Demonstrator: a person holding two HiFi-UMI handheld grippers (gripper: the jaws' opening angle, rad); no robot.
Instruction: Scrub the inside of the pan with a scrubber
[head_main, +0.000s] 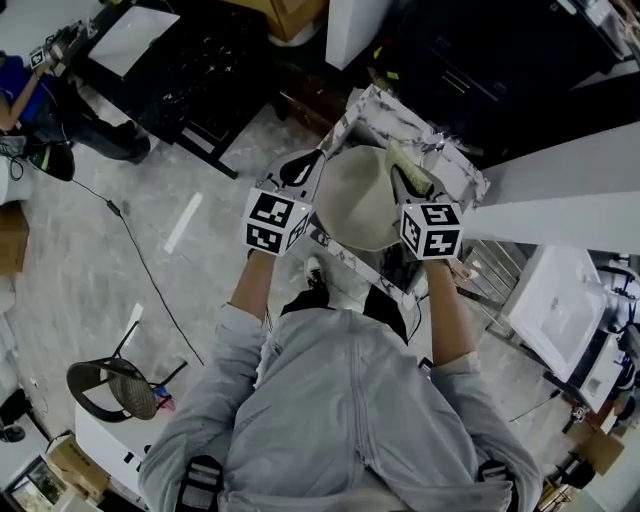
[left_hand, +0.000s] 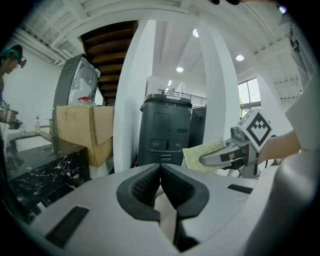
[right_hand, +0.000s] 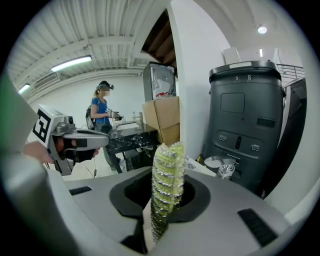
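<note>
Scrubber (right_hand: 167, 185) pinched edge-up in my right gripper (head_main: 412, 183) fingers, yellow-green mesh poking above them. Left gripper (left_hand: 160, 172) fingers pressed together, I see nothing between them. Pan (head_main: 360, 205) at centre of head view, pale and round, between both grippers, marbled worktop (head_main: 455, 160) around it. Scrubber at pan's upper right rim; contact unclear.
</note>
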